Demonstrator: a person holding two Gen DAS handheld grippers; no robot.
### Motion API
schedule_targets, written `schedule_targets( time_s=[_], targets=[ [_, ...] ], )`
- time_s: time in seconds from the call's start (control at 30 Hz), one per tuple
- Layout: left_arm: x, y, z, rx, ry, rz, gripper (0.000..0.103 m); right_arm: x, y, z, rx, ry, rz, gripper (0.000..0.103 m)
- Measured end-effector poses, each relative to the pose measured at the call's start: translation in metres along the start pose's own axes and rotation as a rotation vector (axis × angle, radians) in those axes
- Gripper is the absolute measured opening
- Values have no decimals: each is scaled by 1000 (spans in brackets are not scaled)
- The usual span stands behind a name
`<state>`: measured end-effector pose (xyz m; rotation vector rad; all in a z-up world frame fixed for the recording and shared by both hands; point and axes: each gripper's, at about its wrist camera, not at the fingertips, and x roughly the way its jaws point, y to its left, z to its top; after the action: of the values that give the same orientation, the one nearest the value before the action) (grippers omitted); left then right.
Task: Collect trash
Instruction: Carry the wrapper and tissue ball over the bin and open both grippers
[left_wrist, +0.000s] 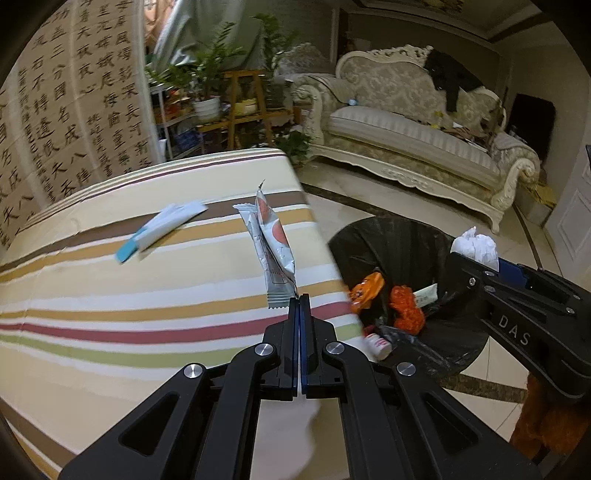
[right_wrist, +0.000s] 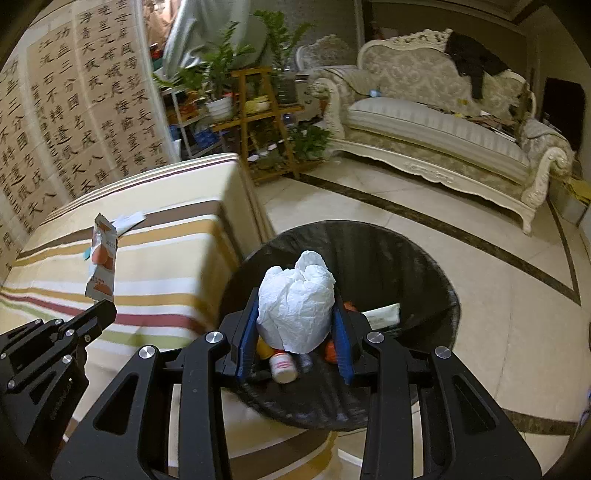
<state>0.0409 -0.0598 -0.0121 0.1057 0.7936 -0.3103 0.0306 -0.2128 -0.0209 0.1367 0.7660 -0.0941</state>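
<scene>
Left wrist: left gripper pinched shut on wrapper corner, mid-frame, could slip out.
Right wrist: right gripper squeezing tissue wad over bin, centre; might miss.

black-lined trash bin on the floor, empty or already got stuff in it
Already holds trash: the black-lined trash bin contains orange wrappers and a small white bottle.

Your left tongs pinch a silver snack wrapper with orange print by its lower corner, so it stands upright above the striped worktop. Your right tongs grip a crumpled white tissue over the black-lined bin, which holds orange wrappers and a small bottle. A white and blue packet lies flat on the worktop.
</scene>
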Motion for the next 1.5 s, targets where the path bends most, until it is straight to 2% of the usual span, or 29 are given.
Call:
schedule_targets(
  time_s=[0.43, 0.83, 0.93, 0.97, 1.0, 1.03, 1.1, 1.33, 1.43, 1.5],
  targets=[
    [36, -48, 19, 78, 24, -18, 1, 26, -39, 6, 58, 11, -70, 34],
    [61, -64, 28, 111, 55, -14, 1, 43, -55, 12, 86, 26, -78, 34],
    [65, -64, 29, 116, 71, -11, 1, 47, -57, 13, 88, 30, -80, 36],
    [66, -64, 29, 114, 77, -13, 2, 48, -58, 13, 89, 33, -78, 42],
    [67, -64, 29, 113, 82, -14, 4, 49, -58, 14, 91, 33, -79, 49],
    [67, -64, 29, 111, 84, -15, 7, 49, -58, 13, 93, 28, -84, 51],
    [67, -64, 30, 107, 83, -13, 29, 49, -58, 13, 94, 27, -85, 51],
    [66, -62, 31, 99, 68, -8, 44, 49, -60, 12, 101, 28, -96, 52],
    [64, -62, 31, 91, 56, -3, 54, 48, -62, 11, 107, 27, -103, 54],
    [62, -62, 31, 89, 47, 3, 61, 47, -63, 11, 110, 25, -111, 61]
  ],
)
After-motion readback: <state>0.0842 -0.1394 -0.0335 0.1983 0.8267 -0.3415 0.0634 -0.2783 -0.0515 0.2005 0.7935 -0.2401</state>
